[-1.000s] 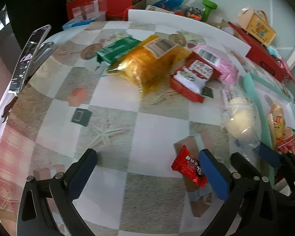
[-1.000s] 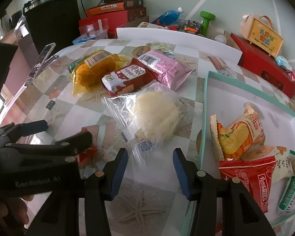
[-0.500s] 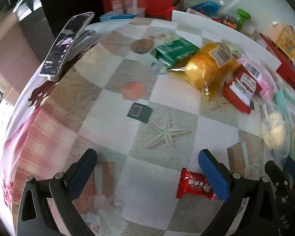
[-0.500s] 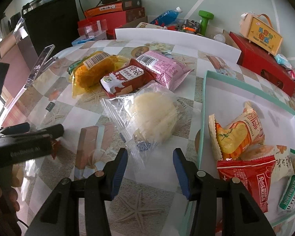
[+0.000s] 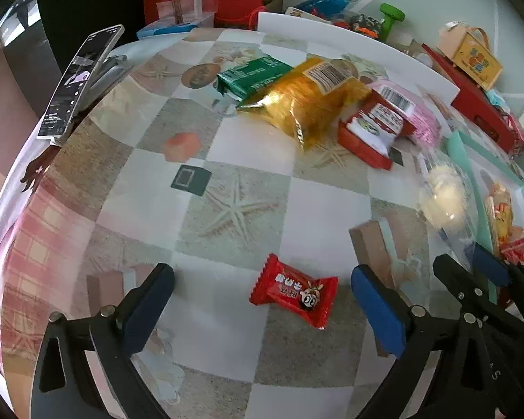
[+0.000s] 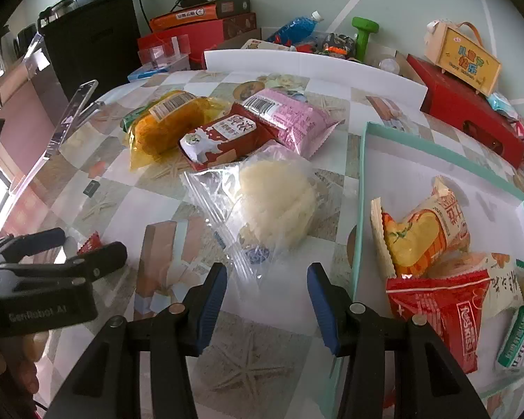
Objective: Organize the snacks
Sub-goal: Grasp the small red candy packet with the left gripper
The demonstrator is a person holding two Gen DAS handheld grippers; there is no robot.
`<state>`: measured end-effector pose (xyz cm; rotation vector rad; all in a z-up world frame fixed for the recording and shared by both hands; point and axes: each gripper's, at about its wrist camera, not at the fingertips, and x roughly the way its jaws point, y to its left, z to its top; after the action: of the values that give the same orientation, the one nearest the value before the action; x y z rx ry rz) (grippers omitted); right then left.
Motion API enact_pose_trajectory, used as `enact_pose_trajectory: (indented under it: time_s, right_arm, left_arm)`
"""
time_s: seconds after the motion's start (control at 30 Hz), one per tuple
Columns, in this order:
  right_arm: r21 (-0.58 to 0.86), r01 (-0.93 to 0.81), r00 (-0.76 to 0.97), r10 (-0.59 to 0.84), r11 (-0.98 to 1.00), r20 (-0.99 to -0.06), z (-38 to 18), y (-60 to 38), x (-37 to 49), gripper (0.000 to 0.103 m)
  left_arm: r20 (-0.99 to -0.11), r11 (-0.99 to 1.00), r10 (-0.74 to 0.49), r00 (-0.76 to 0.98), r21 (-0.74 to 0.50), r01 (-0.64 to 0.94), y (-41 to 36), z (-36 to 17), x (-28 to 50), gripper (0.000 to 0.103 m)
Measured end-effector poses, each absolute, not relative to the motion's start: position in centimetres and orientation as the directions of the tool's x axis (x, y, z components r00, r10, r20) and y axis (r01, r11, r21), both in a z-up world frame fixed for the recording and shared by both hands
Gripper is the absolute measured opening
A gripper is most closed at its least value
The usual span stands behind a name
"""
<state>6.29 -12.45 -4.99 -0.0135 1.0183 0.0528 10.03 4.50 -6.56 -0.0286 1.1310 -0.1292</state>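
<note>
Two grippers over a checkered tabletop (image 5: 150,206) with starfish print. Left gripper (image 5: 262,300) spread wide, pads clear of everything; a small red candy wrapper (image 5: 293,291) lies flat on the tabletop between its fingers, nearer the right pad, not touched. In the right wrist view only a corner of that candy shows behind the left gripper (image 6: 87,248) tips.

Right gripper (image 6: 265,296) parted, nothing between the pads; it hovers just short of a clear zip bag with a pale puffy snack (image 6: 272,206), bag's near edge close to the fingertips, contact not seen. The same bag (image 5: 443,195) shows at the right side of the left wrist view.

Loose snacks further back in a cluster: yellow-orange bag with barcode label (image 5: 307,101), green packet (image 5: 251,76) touching its far-left side, dark red milk-print packet (image 6: 220,139) overlapping the yellow bag and the pink packet (image 6: 290,118) beside it.

Teal-rimmed white tray (image 6: 363,174) sits to the right of the zip bag. Inside, at the near end: orange-yellow wrapped snack (image 6: 426,234), red packet (image 6: 443,310) overlapping it, a white-orange packet partly under those, small green-white packet (image 6: 520,335) at the corner.

Phone on a stand (image 5: 77,80) at the tabletop's left edge. White board (image 6: 311,66) along the far edge; red boxes, green dumbbell (image 6: 363,35), blue bottle behind.
</note>
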Motion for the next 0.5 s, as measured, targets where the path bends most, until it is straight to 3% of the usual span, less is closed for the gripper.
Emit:
enact_pose_trajectory:
  time_s: [0.07,0.23,0.37,0.43,0.5]
  right_arm:
    - [0.015,-0.051,0.523,0.040,0.999,-0.851,-4.95,-12.47,6.08,0.051]
    - [0.021,-0.049,0.523,0.043,0.999,-0.851,-4.90,-12.55,5.96,0.051]
    - [0.021,-0.048,0.523,0.043,0.999,-0.851,-4.89,-12.52,5.95,0.051]
    - [0.023,-0.047,0.523,0.045,0.999,-0.851,-4.89,-12.57,5.98,0.051]
    - [0.030,-0.045,0.524,0.049,0.999,-0.850,-4.89,-12.62,5.98,0.052]
  left_arm:
    - [-0.899,0.992,-0.113,0.424,-0.078,0.099,4.33,-6.46,9.54,0.094]
    - [-0.884,0.985,-0.160,0.438,-0.115,0.126,4.18,-5.77,8.94,0.069]
    - [-0.882,0.983,-0.170,0.440,-0.119,0.140,3.89,-5.67,8.90,0.056]
    - [-0.880,0.983,-0.170,0.444,-0.120,0.139,3.91,-5.58,8.90,0.040]
    - [-0.877,0.982,-0.180,0.446,-0.132,0.136,3.96,-5.70,9.18,0.034]
